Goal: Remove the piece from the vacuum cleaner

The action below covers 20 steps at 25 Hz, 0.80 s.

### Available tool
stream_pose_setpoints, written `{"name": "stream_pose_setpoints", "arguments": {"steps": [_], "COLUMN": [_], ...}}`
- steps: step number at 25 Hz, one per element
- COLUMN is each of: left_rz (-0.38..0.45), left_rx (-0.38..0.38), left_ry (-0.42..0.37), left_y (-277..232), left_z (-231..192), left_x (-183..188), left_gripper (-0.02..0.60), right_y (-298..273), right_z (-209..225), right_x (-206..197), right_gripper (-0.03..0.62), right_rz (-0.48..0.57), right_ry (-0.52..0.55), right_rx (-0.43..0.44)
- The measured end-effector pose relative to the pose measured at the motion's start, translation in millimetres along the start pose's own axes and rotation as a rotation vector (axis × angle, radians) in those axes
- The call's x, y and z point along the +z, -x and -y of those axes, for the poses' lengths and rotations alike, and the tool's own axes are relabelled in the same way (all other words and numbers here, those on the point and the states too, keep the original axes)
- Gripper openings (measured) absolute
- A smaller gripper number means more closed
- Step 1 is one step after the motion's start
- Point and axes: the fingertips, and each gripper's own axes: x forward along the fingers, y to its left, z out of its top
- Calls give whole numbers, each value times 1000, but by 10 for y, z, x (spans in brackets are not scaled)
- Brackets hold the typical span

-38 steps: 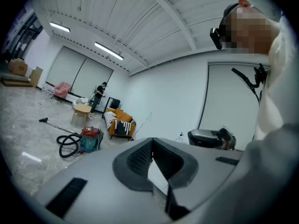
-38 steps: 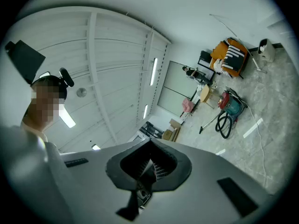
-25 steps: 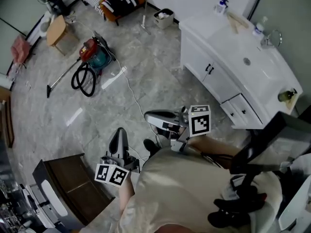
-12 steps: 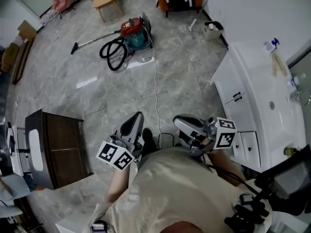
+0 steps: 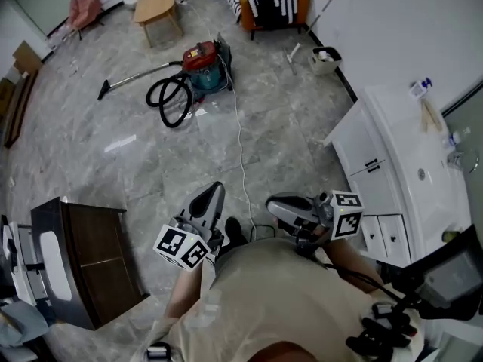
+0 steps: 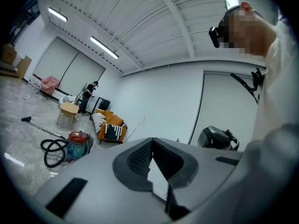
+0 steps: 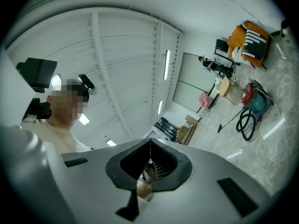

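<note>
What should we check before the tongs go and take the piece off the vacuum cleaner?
1. Vacuum cleaner in sight: ok, it stands on the floor far ahead.
2. Left tongs free: ok, shut on nothing.
3. Right tongs free: ok, shut on nothing.
4. Tongs close enough to the vacuum cleaner: not ok, both are far from it.
5. Walking path safe: not ok, a white cord runs along the way and could trip feet.
6. Which piece comes off: cannot tell from here.
</note>
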Motion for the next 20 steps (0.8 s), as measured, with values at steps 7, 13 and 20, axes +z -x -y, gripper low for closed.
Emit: {"name": "stream_pose_setpoints", "arguments": {"steps": [7, 13, 20], "left_rz": [-24, -47, -173], "left_rx": [-95, -176, -196], "left_ry": [-46, -57, -104], "left_y": [145, 388, 516], "left_z": [-703, -1199, -1366], "left_x": [310, 461, 254], "left_gripper": [3, 3, 3], "right_y": [-893, -1468, -1898], "right_z": [299, 532, 647], "right_x": [-85, -180, -277], "right_gripper": [3, 3, 3], "right_rz": [-35, -24, -50], "right_ry": [31, 9, -25], "right_rx": [-65, -130, -133]}}
